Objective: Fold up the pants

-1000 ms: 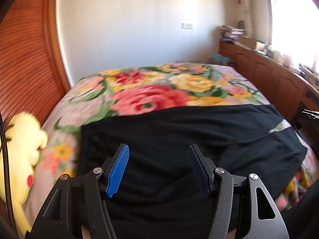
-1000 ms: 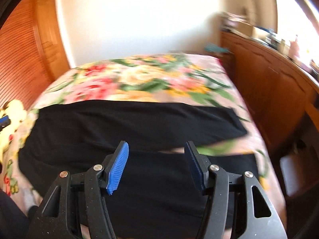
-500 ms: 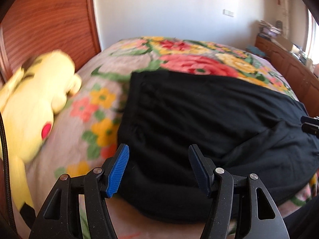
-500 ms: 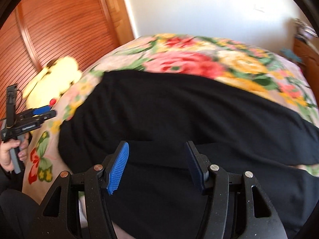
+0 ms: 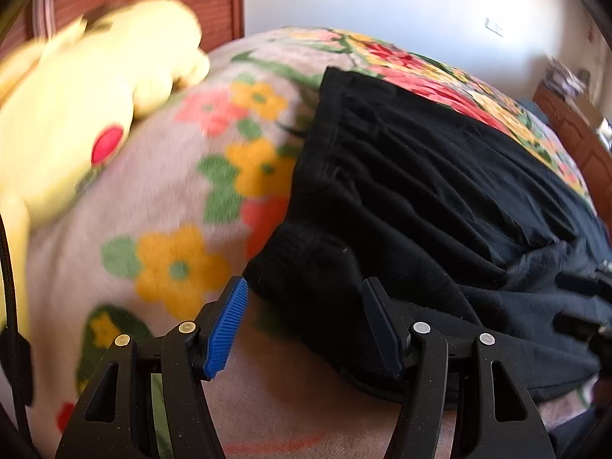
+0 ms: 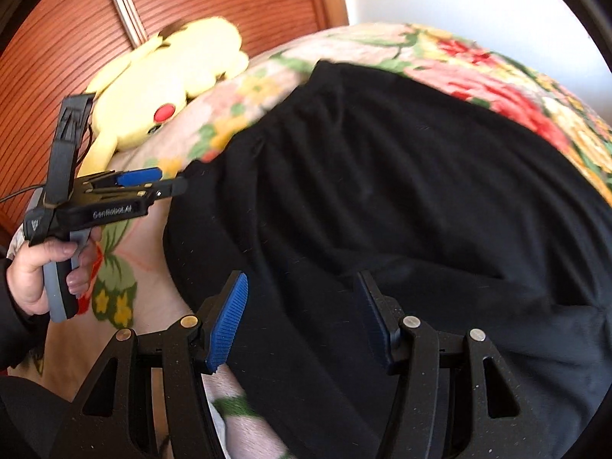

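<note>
Reaching for the waistband end of the black pants [image 6: 401, 199] is the step in hand, judging by where both tools point. To do it well, each pair of fingers should probably straddle a corner of the waistband [image 5: 306, 252], close on both layers of cloth without the blanket beneath, and lift evenly so the fold lands square.

The pants lie spread across the floral blanket [image 5: 172, 229] on the bed, ahead of and beneath both sets of fingers. They are plain black, soft and matte, with fine gathers running back from the elastic waist and a crease where one leg overlaps the other.

The left gripper [image 5: 306, 321] hangs just above the near waistband corner, fingers spread with nothing pinched; the ribbed hem sits just beyond the tips, between them. In the right wrist view the same tool [image 6: 153, 187], held by the person's hand [image 6: 42, 275], points at that edge.

The right gripper [image 6: 302, 317] has its fingers spread too, empty, over the pants' near side.

A yellow plush toy [image 6: 164, 88] rests well beyond the left tips, apart from the cloth
</note>
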Demonstrator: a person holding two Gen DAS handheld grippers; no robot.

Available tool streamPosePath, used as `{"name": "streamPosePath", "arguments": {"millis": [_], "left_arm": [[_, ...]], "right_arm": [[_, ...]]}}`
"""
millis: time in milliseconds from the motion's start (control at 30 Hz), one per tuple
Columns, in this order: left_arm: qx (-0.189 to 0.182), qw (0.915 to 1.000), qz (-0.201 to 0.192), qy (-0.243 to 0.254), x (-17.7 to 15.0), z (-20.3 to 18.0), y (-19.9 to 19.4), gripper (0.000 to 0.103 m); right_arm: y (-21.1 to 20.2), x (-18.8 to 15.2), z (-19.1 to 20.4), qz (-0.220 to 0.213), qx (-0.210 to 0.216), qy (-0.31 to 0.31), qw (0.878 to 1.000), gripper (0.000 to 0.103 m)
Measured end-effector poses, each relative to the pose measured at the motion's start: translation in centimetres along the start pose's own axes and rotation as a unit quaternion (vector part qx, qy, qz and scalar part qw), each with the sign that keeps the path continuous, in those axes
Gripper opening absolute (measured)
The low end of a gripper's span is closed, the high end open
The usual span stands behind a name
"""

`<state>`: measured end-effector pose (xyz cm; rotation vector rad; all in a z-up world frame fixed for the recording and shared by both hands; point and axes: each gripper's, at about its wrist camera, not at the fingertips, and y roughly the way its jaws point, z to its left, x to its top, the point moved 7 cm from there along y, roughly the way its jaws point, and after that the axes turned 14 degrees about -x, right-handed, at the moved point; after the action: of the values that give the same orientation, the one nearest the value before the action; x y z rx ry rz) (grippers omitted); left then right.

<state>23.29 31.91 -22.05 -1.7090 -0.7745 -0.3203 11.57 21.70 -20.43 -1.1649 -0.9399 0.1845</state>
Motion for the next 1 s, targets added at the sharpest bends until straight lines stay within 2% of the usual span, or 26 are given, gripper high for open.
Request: {"name": "streamPosePath", "arguments": {"millis": [133,467,500,533,600,733,833,1000], "left_arm": [[-0.008,0.9995,0.009,-0.029,-0.5,1.4,1.2,0.064],[-0.022,0.9980,0.019,-0.056,0.4,2.3,3.9,0.064],[-0.023,0.9977,0.020,-0.060,0.5,2.4,4.0,0.062],[-0.022,0.9977,0.023,-0.060,0.6,2.6,4.2,0.054],[-0.010,0.9977,0.030,-0.060,0.7,3.0,4.5,0.048],[-0.013,0.9978,0.034,-0.054,0.9,3.1,4.8,0.028],[0.001,0.9986,0.037,-0.038,1.0,2.9,4.9,0.021],[0.009,0.9983,0.034,-0.046,1.0,2.8,4.7,0.020]], "right_arm": [[1.3,0.0,2.0,0.011,0.017,-0.009,1.000,0.059],[2.7,-0.1,5.1,0.040,0.069,-0.029,0.996,0.059],[2.6,-0.1,5.4,0.041,0.072,-0.030,0.996,0.059],[2.6,-0.1,5.7,0.042,0.074,-0.033,0.996,0.059],[2.5,0.1,6.5,0.041,0.075,-0.041,0.995,0.059],[2.7,0.0,8.2,0.044,0.080,-0.056,0.994,0.059],[3.0,-0.6,9.0,0.052,0.079,-0.071,0.993,0.059],[3.6,-2.5,8.7,0.070,0.060,-0.099,0.991,0.059]]}}
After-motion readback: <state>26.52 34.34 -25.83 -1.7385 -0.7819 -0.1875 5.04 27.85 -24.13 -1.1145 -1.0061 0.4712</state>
